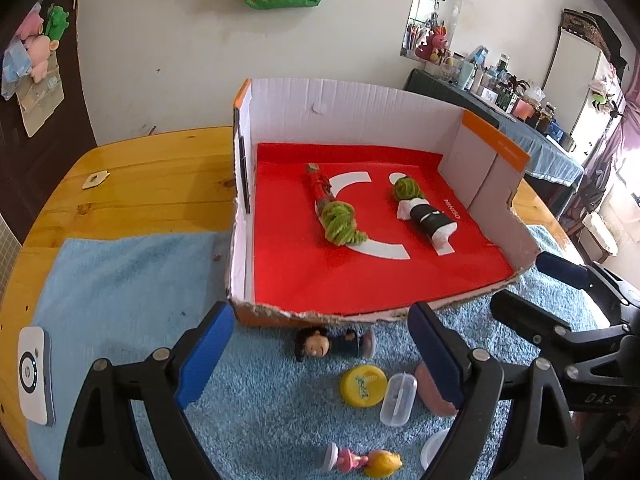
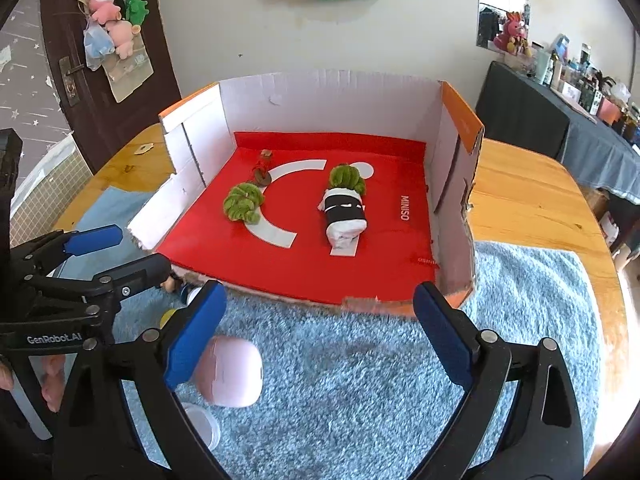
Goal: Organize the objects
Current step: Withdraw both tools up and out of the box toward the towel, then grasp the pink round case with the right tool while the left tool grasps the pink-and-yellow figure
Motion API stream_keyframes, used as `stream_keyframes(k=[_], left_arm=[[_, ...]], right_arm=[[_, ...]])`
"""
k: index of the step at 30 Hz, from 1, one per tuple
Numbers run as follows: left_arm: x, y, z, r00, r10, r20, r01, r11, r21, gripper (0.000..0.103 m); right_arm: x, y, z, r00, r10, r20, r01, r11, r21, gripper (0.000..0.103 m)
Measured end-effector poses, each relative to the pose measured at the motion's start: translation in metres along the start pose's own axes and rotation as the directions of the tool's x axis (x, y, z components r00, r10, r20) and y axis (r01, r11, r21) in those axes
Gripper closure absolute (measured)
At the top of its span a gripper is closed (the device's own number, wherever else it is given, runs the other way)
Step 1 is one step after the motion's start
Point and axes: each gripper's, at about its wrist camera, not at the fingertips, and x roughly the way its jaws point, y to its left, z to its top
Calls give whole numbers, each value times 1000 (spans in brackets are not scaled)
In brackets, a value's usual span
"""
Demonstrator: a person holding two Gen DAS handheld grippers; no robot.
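Observation:
A cut-open cardboard box (image 1: 360, 100) (image 2: 320, 92) with a red lining holds two green-haired dolls: one in red (image 1: 332, 208) (image 2: 244, 202), one in black and white (image 1: 424, 212) (image 2: 344, 212). On the blue rug before it lie a dark-haired doll (image 1: 332, 344), a yellow lid (image 1: 363, 385), a clear capsule (image 1: 397, 399), a pink case (image 1: 434, 394) (image 2: 234, 372) and a pink-and-yellow doll (image 1: 364, 462). My left gripper (image 1: 320, 352) (image 2: 120, 252) is open and empty above these. My right gripper (image 2: 320, 336) (image 1: 532, 284) is open and empty beside it.
The box and blue rug (image 2: 360, 380) sit on a round wooden table (image 1: 140, 168) (image 2: 528, 200). A white device (image 1: 34, 374) lies at the rug's left edge. A small tag (image 1: 95, 179) lies on the wood. A white round container (image 2: 202, 426) lies near the pink case.

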Motion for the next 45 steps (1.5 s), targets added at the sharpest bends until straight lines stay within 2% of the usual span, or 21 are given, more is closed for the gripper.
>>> stream_keyframes(k=[6, 20, 45], left_arm=[[-4, 1, -7, 1000, -1, 1, 1, 1000, -4, 13], [-10, -1, -27, 1000, -9, -1, 9, 1000, -4, 13], [-9, 2, -65, 998, -36, -58, 36, 999, -15, 13]], right_arm=[[-10, 7, -6, 1000, 6, 14, -6, 1000, -17, 7], [-9, 11, -31, 1000, 18, -11, -18, 1000, -9, 7], [-1, 16, -57, 998, 27, -60, -28, 1000, -9, 7]])
